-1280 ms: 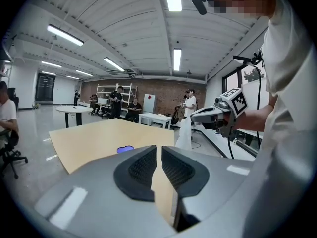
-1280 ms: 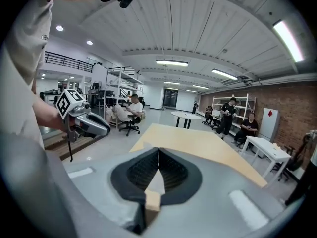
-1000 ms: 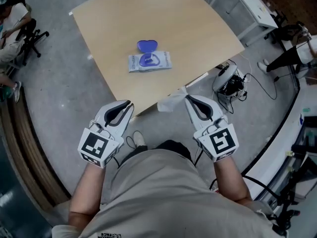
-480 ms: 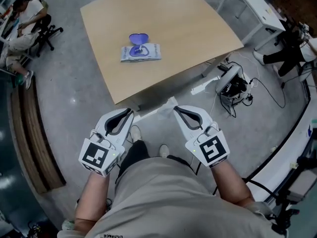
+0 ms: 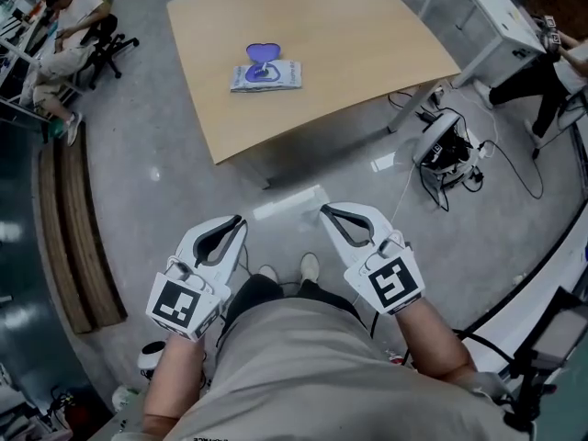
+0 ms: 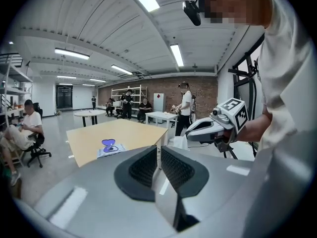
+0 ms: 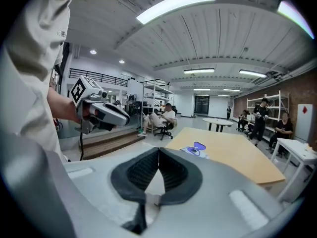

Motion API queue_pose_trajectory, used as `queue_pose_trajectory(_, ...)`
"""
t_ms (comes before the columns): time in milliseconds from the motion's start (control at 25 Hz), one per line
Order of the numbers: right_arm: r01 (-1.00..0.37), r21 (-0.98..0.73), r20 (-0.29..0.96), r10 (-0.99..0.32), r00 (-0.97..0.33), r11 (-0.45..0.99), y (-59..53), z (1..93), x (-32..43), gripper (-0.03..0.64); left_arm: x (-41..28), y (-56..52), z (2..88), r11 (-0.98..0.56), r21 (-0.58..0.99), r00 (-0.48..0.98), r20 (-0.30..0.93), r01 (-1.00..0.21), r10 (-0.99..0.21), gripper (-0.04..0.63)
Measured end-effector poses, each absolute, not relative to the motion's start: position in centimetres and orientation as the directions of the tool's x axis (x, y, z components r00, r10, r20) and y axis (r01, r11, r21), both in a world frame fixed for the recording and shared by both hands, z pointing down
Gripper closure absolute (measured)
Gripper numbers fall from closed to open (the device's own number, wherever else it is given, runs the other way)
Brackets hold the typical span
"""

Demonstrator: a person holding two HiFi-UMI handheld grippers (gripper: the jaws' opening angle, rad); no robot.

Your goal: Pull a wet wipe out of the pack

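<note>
The wet wipe pack lies on the light wooden table, far ahead of me, with its purple heart-shaped lid flipped open. It also shows small in the left gripper view as the pack and in the right gripper view as the pack. My right gripper is shut on a thin white wet wipe, which hangs from its tips over the floor. The wipe shows pinched between the pads. My left gripper is shut with nothing in it, level with the right one and well short of the table.
Cables and a white device lie on the grey floor right of the table. A white table stands at the back right. A person sits on a chair at the far left, beside a wooden step.
The view has backed away from the table, so the table and pack now sit farther off. Both grippers stay close to the body, the right one still holding the wipe.
</note>
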State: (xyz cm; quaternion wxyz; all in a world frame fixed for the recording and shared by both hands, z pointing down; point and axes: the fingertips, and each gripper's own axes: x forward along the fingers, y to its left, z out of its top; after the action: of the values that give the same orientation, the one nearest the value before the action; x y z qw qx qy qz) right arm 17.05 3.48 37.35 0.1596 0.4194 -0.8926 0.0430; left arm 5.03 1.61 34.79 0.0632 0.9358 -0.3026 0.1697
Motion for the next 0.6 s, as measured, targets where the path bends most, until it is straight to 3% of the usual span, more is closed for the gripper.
queue_pose_trajectory(320,-0.775,0.07,0.326,-0.749,-0.577,0.628,8.7,36.2,14.8,0.614,4.4,6.0,33.2,-0.831,0.032,0.792,0.328,-0.555,-0.516,0.561)
queue_pose_trajectory(600,-0.783,0.103,0.33,-0.763,-0.556,0.614,14.6,34.8,8.8,0.614,-1.4,12.9,32.3,-0.867,0.043,0.838,0.286,-0.496,-0.465,0.561)
